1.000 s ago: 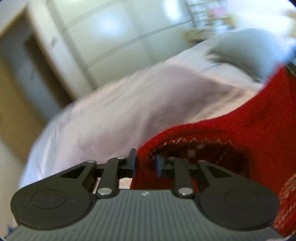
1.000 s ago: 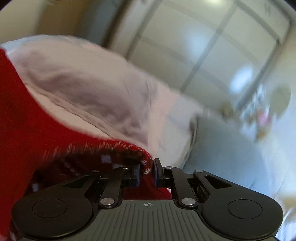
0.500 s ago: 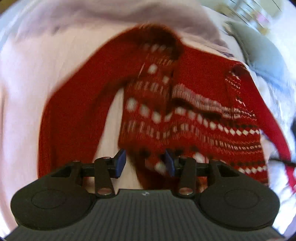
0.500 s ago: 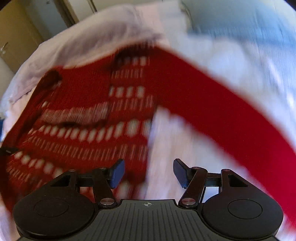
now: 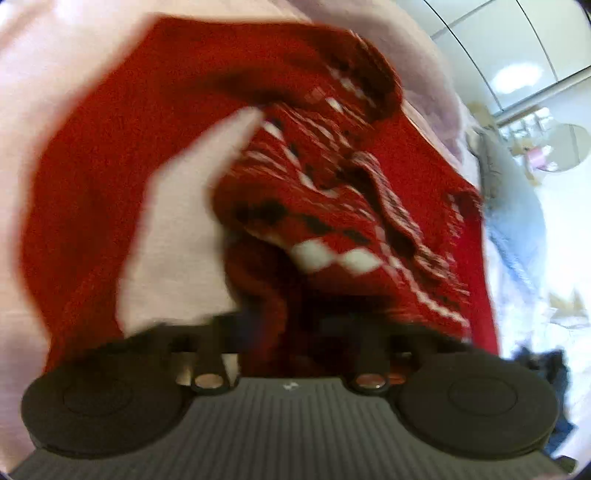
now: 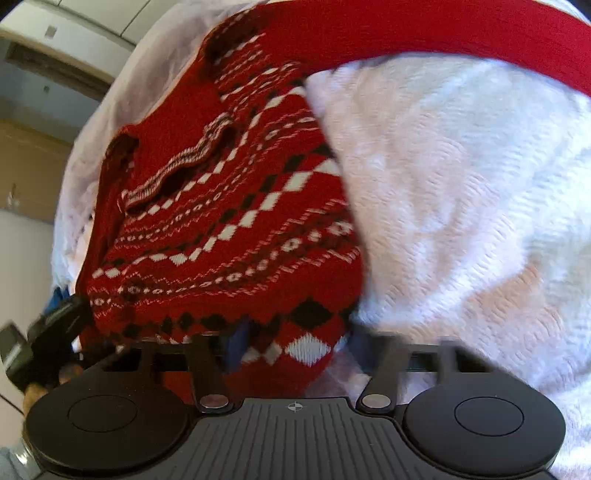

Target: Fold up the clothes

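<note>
A red knit sweater [image 6: 229, 229] with white and black diamond bands lies on the pale pink bedspread [image 6: 461, 206]. It also shows in the left wrist view [image 5: 332, 192], with one sleeve [image 5: 81, 184] curving off to the left. My right gripper [image 6: 295, 347] is open, and the sweater's hem corner lies between its spread fingers. My left gripper [image 5: 284, 328] is open and low over the rumpled hem, with cloth bunched between its blurred fingers. In the right wrist view a sleeve [image 6: 443, 33] runs across the top.
A grey-blue pillow [image 5: 517, 221] lies at the head of the bed on the right. White wardrobe doors [image 5: 517, 44] stand behind. The other hand-held gripper [image 6: 44, 339] shows at the left edge of the right wrist view.
One second ago both grippers were shut on the sweater and held it up. They have since opened, the sweater has dropped flat on the bed, and both grippers have come down to its hem.
</note>
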A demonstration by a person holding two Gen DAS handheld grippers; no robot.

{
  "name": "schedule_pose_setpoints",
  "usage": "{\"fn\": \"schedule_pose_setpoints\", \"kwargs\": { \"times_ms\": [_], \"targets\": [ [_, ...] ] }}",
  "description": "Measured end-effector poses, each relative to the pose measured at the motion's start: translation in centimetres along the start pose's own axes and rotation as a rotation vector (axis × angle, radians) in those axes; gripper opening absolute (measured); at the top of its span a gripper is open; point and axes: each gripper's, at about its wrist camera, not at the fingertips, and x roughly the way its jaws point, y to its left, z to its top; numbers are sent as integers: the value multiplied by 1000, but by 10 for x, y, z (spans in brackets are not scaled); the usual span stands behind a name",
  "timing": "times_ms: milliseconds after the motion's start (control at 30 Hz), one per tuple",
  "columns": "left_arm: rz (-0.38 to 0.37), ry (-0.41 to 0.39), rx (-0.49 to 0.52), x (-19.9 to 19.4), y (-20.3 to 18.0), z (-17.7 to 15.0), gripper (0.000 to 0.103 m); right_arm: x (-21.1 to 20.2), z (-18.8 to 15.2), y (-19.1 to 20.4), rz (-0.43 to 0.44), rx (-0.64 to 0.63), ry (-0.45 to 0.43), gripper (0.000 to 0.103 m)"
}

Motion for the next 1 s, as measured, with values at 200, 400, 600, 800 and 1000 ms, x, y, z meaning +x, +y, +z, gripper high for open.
{"fn": "schedule_pose_setpoints", "kwargs": {
  "times_ms": [200,400,600,800,1000],
  "targets": [
    [-73,30,-46,-96,-19,15,9,-77,52,28,52,-7,-15,9],
    [25,112,51,-129,-24,34,31,-124,97,33,21,102,-168,65],
    [163,153,177,-85,-11,7,34,-69,49,-2,-146,115,-86,81],
    [343,42,238,-78,-7,-10,50,-47,7,-31,-161,209,-57,81],
    [567,68,444,-49,-7,-16,42,-37,1,-24,-181,175,-12,81]
  ]
}}
